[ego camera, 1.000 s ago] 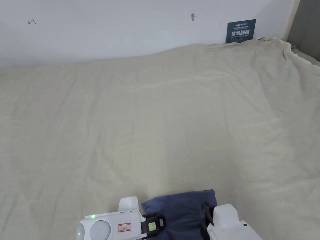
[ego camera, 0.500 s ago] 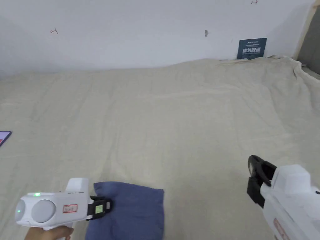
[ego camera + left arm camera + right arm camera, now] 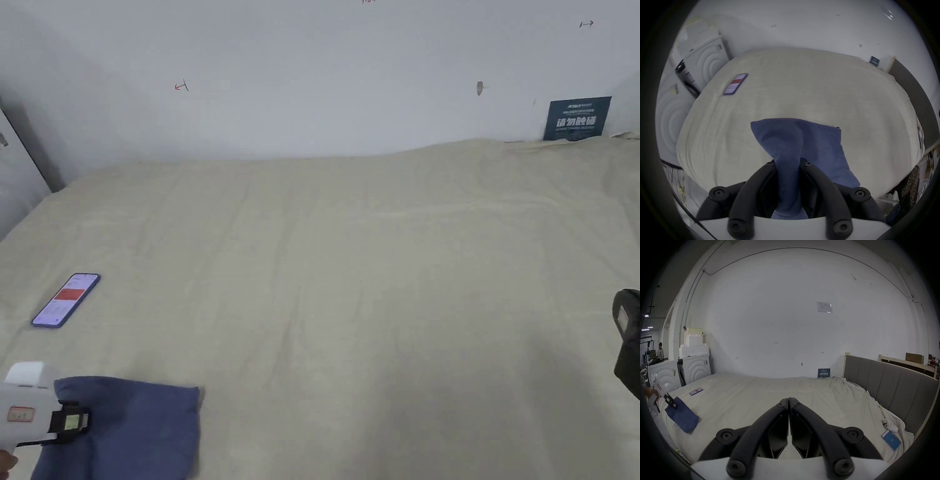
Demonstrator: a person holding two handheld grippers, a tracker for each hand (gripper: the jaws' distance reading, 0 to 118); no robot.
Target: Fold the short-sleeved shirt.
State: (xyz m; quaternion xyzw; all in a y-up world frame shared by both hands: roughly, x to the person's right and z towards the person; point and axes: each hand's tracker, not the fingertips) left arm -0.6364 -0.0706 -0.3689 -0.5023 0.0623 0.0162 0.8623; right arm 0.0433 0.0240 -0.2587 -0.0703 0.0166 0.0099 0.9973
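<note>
At the near left corner of the bed (image 3: 350, 262), a folded blue shirt (image 3: 134, 425) pinched at its edge between both jaws of the left gripper (image 3: 788, 164). Off to the right, the right gripper (image 3: 788, 400) closed on nothing, jaws pressed together. Risk from here: layers sliding apart and spoiling the fold if dragged or lifted by that single pinch.

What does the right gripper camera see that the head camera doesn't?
Right gripper view alone: a grey headboard, a second phone near it, and the right claw with jaws closed on nothing. Head view alone: little extra; the right claw sits at its edge. Both: the folded blue shirt, the left claw on it, a phone, the bed sheet.
</note>
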